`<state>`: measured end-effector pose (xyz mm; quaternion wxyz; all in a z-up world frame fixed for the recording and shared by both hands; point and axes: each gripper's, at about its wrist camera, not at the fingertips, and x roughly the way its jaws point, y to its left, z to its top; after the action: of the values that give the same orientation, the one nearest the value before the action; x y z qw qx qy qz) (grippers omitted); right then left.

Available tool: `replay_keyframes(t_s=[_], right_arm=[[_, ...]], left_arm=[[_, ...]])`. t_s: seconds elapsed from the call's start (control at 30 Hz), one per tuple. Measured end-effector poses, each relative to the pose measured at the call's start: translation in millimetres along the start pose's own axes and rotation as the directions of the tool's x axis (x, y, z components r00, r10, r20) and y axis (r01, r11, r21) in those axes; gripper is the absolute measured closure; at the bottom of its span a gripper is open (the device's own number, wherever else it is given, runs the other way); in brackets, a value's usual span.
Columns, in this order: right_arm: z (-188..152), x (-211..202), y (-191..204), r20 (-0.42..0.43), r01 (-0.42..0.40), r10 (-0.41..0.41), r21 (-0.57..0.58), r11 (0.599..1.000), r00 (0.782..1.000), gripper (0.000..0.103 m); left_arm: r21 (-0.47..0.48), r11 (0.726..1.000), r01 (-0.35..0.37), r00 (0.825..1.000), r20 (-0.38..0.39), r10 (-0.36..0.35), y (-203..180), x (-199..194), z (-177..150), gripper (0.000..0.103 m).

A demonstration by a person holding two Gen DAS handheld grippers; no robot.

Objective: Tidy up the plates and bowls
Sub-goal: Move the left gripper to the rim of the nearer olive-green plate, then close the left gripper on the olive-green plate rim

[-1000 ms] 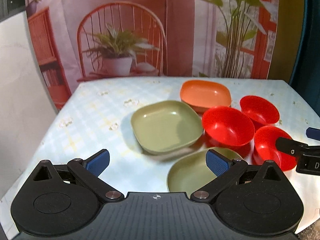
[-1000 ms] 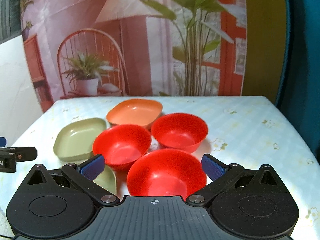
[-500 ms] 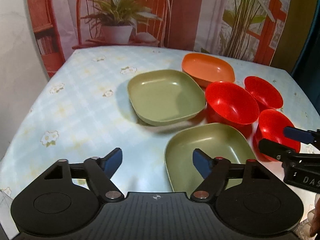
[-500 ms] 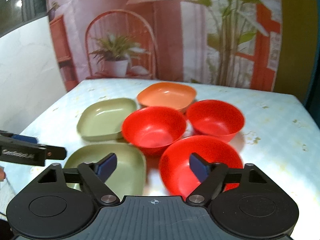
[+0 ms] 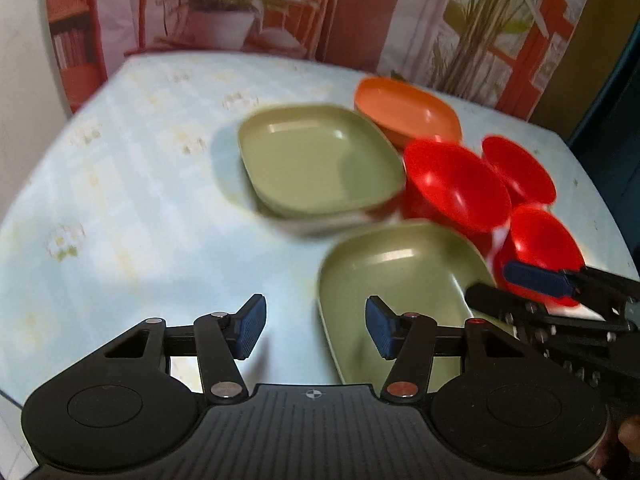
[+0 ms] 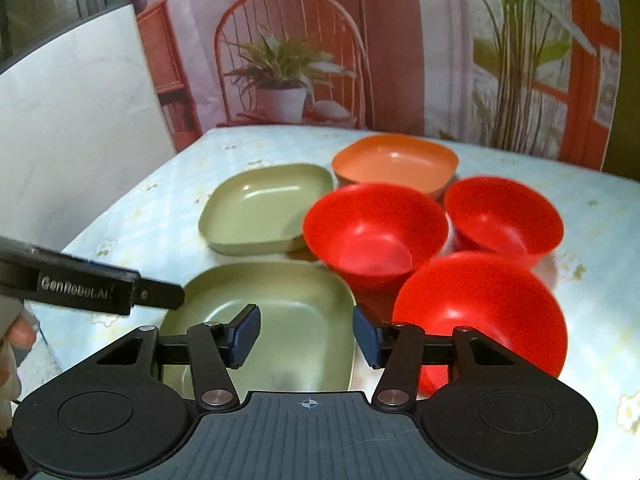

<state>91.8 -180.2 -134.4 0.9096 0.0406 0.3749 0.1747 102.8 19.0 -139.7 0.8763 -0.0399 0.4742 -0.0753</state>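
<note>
The near green plate point(image 5: 404, 280) lies under both closing, empty hand-held grippers: left hand-held gripper point(image 5: 315, 333) at its left rim, right hand-held gripper point(image 6: 306, 336) at its right rim.

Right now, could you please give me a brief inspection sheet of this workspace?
Surface: table under a pale blue floral cloth.
Job's things: near green plate, far green plate, orange plate, three red bowls: near, middle, far. All upright, unstacked, clustered together.
Clutter: nothing seen.
Grippers: left gripper closing over the near green plate's left rim, pads not touching it; right gripper closing over that plate's right rim, beside the near red bowl, nothing gripped.
Cables: nothing seen.
Surroundings: printed backdrop showing a chair and plants; white wall at left.
</note>
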Motion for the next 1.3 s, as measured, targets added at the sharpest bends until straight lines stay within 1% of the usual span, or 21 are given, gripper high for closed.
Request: replay_keyframes(t_s=[0.1, 0.27, 0.3, 0.37, 0.43, 0.53, 0.6, 0.7, 0.8, 0.9, 1.07, 1.3], right_arm=[[-3.3, 2.4, -3.7, -0.013, -0.001, 0.001, 0.021, 1.0, 1.0, 0.056], [-9.9, 5.3, -5.0, -0.024, 0.012, -0.011, 0.023, 1.0, 1.0, 0.059], [-10.5, 5.2, -4.4, -0.023, 0.015, -0.014, 0.018, 1.0, 1.0, 0.06], [-11.7, 4.8, -3.3, -0.021, 0.022, -0.022, 0.012, 1.0, 1.0, 0.061], [-11.3, 4.8, -3.3, -0.021, 0.026, -0.026, 0.008, 1.0, 0.999, 0.062], [-12.1, 2.8, -4.5, -0.017, 0.042, -0.042, 0.006, 0.999, 0.999, 0.062], [-11.9, 2.1, -6.1, -0.02, 0.051, -0.051, 0.011, 0.999, 0.999, 0.062], [-13.5, 2.6, -9.4, -0.034, 0.045, -0.044, 0.029, 0.999, 0.998, 0.065], [-16.1, 6.8, -12.7, -0.059, 0.037, -0.034, 0.052, 0.998, 0.998, 0.07], [-17.9, 9.5, -15.4, -0.071, 0.031, -0.025, 0.076, 0.997, 0.997, 0.077], [-18.5, 7.9, -19.5, -0.071, 0.03, -0.023, 0.095, 0.995, 0.997, 0.087], [-13.1, 4.0, -13.1, -0.059, 0.007, -0.003, 0.072, 0.997, 0.998, 0.088]], left_arm=[[0.009, 0.999, 0.042, 0.998, -0.051, -0.041, -6.4, 9.4, -7.8, 0.045], [0.033, 0.998, 0.062, 0.997, -0.058, -0.06, -10.4, 12.9, -7.2, 0.046], [0.035, 0.997, 0.07, 0.996, -0.06, -0.068, -11.4, 13.8, -7.2, 0.047], [0.036, 0.996, 0.082, 0.995, -0.067, -0.079, -12.5, 15.7, -7.6, 0.056], [0.034, 0.995, 0.091, 0.993, -0.074, -0.089, -11.9, 16.8, -9.0, 0.061], [0.03, 0.995, 0.09, 0.993, -0.074, -0.088, -12.3, 17.9, -9.2, 0.063], [0.03, 0.996, 0.083, 0.994, -0.075, -0.081, -10.2, 16.3, -10.2, 0.066], [0.044, 0.996, 0.072, 0.994, -0.084, -0.069, -12.5, 17.9, -11.4, 0.069], [0.038, 0.997, 0.067, 0.994, -0.088, -0.064, -10.7, 19.3, -12.3, 0.075], [0.024, 0.997, 0.067, 0.994, -0.086, -0.064, -7.2, 19.3, -12.3, 0.079], [0.025, 0.998, 0.056, 0.996, -0.069, -0.054, -5.3, 16.3, -11.7, 0.08], [0.021, 1.0, 0.021, 0.999, -0.047, -0.02, -2.8, 9.2, -9.4, 0.08]])
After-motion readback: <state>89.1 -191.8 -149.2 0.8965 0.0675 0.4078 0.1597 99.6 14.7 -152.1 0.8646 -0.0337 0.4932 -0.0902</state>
